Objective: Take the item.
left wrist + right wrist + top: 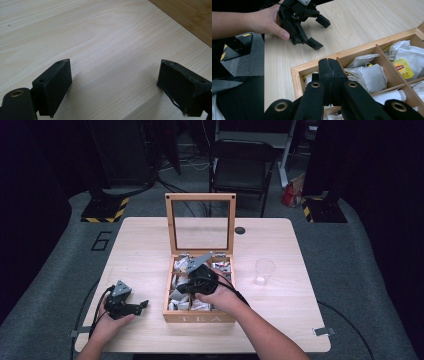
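Your forearms enter at the bottom of the high view, flanking the wooden tea box (199,318), which sits mid-table with its glass-paned lid (200,222) propped upright so the compartments stay reachable from above. Your right gripper (181,290) hangs over the box's left-hand compartments, presumably working at the tea bags (181,265) packed there. Your left gripper (142,305) rests on the table (145,245) just left of the box, apparently parked out of the way. A clear plastic cup (264,271) stands to the right of the box, apart from it, a likely destination for a bag.

Two black pads frame the left gripper view, your left gripper (113,75) spread wide with nothing but bare table (100,37) between them; a corner of the tea box (192,17) shows at upper right.

Black linkage fills the foreground of the right gripper view, where your right gripper (329,62) has its jaws pressed fully together, pad against pad. Whether a tag or string is nipped between them cannot be told. Beyond the tips lie the tea box (298,75) compartments holding white tea bags (372,75), one with a yellow tag (403,67). Past the box's edge, your left hand (268,21) grips the left gripper (319,35) on the tabletop, jaws apart.
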`<state>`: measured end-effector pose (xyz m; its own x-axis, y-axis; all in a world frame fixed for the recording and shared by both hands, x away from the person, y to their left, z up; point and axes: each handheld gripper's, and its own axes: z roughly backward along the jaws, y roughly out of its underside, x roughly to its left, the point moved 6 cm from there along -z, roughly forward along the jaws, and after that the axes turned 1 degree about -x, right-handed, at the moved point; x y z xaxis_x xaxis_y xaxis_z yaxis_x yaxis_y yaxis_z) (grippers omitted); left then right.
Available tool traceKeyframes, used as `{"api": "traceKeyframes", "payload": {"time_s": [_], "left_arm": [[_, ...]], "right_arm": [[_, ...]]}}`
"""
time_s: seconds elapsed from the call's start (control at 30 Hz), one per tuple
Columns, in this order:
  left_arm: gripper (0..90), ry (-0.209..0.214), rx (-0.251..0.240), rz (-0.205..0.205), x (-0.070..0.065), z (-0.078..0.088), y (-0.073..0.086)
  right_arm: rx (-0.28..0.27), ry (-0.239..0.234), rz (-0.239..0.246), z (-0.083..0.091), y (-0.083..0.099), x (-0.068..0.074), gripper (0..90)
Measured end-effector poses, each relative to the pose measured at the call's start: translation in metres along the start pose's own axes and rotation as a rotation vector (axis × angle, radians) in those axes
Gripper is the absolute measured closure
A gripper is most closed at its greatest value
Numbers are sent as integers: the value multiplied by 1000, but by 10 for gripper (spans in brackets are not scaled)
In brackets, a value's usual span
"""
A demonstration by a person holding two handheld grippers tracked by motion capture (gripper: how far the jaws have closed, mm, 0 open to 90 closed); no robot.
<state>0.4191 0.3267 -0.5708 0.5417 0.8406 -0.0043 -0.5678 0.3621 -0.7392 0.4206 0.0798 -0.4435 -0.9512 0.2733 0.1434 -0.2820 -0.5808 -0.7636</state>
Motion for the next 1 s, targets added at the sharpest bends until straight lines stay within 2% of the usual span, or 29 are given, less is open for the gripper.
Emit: {"api": "traceKeyframes", "payload": {"time_s": [0.27,0.3,0.5,0.57,1.0], "left_arm": [[117,1,1,-1,0,0,0],[117,0,1,-1,0,0,0],[117,-2,-1,-3,0,0,0],[117,0,-2,0,0,0,0],[117,-7,-5,-14,1,0,-1]], "right_arm": [[0,12,-22,12,-5,-2,900],[-4,12,-5,13,-6,-3,900],[-8,22,-13,19,-6,-4,900],[-8,27,-30,21,-6,-3,900],[-26,46,-29,31,-9,-8,900]]}}
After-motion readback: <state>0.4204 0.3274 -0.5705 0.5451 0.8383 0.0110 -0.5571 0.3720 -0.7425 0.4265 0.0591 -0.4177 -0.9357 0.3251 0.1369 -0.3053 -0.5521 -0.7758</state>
